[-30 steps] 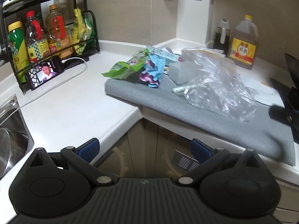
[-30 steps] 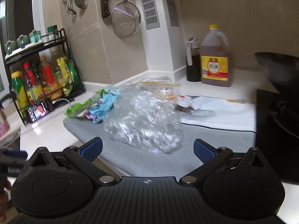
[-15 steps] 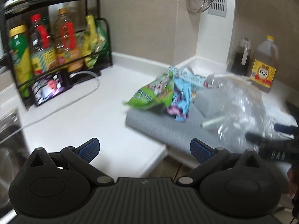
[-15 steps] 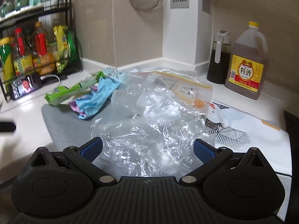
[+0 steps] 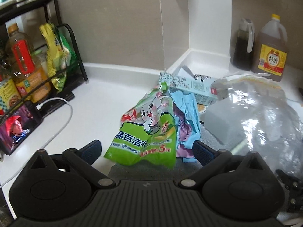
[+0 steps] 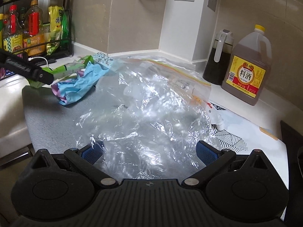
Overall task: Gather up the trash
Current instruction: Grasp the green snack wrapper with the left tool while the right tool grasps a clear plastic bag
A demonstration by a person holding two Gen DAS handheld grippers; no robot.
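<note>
1. Left wrist view. Left gripper (image 5: 146, 149): jaws wide, just been closing a little, pads not yet pressing; lower edge of green packet (image 5: 146, 132) between them. A second ago it stood well back from the grey mat (image 5: 212, 132); now at its near corner. Blue wrapper (image 5: 186, 113) at 1 o'clock of the packet, touching; box (image 5: 191, 87) at 12.

2. Right wrist view. Right gripper (image 6: 149, 152): jaws wide, holding nothing; clear bag (image 6: 147, 113) lay between them, nearer than a second ago. Left gripper at 10 o'clock.

3. Judgement: both pickups were imminent; nothing collected yet.
</note>
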